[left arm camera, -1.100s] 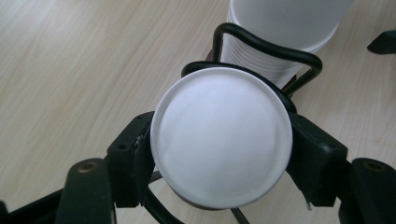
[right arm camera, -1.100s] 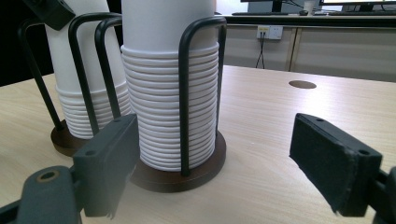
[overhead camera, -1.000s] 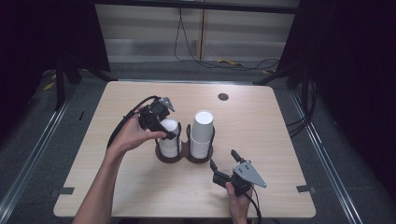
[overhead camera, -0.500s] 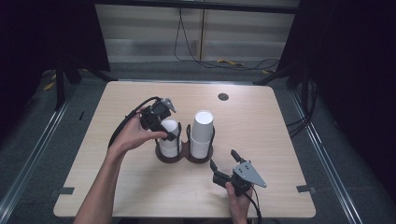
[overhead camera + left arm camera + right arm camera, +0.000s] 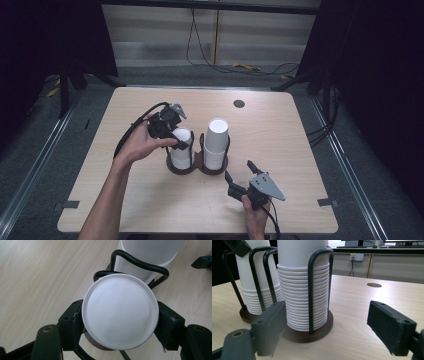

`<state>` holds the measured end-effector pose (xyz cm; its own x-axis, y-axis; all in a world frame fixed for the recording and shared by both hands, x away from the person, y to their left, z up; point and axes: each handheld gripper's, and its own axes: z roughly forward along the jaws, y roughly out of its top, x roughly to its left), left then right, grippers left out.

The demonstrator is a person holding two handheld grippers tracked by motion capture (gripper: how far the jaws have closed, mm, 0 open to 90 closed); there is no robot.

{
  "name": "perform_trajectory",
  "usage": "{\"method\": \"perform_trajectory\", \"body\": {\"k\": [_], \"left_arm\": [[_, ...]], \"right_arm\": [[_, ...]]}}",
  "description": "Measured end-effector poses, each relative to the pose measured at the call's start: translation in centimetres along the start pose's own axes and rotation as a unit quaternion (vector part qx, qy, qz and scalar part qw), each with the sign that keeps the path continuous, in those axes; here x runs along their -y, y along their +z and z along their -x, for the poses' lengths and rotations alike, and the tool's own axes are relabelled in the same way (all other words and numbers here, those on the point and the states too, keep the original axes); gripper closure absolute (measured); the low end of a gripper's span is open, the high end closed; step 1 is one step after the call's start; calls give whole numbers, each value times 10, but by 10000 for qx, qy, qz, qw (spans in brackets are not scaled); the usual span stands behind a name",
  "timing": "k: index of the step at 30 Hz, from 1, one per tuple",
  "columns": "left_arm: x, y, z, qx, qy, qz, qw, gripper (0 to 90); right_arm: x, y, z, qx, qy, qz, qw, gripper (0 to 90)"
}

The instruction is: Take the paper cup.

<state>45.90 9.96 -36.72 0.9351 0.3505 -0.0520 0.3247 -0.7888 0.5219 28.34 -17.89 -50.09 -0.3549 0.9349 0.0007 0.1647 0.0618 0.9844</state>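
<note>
A dark twin cup holder stands mid-table with two stacks of upturned white paper cups. My left gripper is over the left stack, shut on its top cup, and both pads press the cup's sides. The right stack rises taller inside its black wire loops. My right gripper rests open near the front edge, short of the holder and pointing at the right stack, nothing between its pads.
A round dark grommet sits in the table's far side. Bare wood surrounds the holder base. The left gripper's cable loops over the table's left. Dark floor and rails flank the table.
</note>
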Motion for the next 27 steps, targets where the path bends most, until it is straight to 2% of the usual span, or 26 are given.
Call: {"method": "perform_trajectory", "body": {"k": [4,5,10,11,12,13,18,20,21,27], "left_arm": [[0,-4,-2,5,33,-3,10000,332],[0,-4,-2,18,-26,50,10000,333],[0,-6,0,-5,-35,75,10000,338],[-1,-9,0,-2,26,85,10000,339],[-1,-11,1,-10,-72,189,9998,340],[-1,-14,1,-9,17,186,9998,341],[-1,-22,4,-51,-17,271,9996,341],[-1,-24,3,-53,47,269,9996,341],[0,-24,4,-48,-61,321,9995,341],[1,-29,3,-41,-61,394,9992,342]], "right_arm": [[0,0,0,-3,6,-4,10000,157],[0,0,0,-1,8,-4,10000,157],[0,0,0,16,10,-6,10000,157],[0,0,0,17,8,-8,10000,157],[0,0,0,-6,10,-4,10000,157],[0,0,0,20,9,-6,10000,157],[0,0,0,0,19,-10,10000,157],[0,0,0,4,6,-4,10000,157],[0,0,0,6,11,-5,10000,157],[0,0,0,6,13,-4,10000,157]]}}
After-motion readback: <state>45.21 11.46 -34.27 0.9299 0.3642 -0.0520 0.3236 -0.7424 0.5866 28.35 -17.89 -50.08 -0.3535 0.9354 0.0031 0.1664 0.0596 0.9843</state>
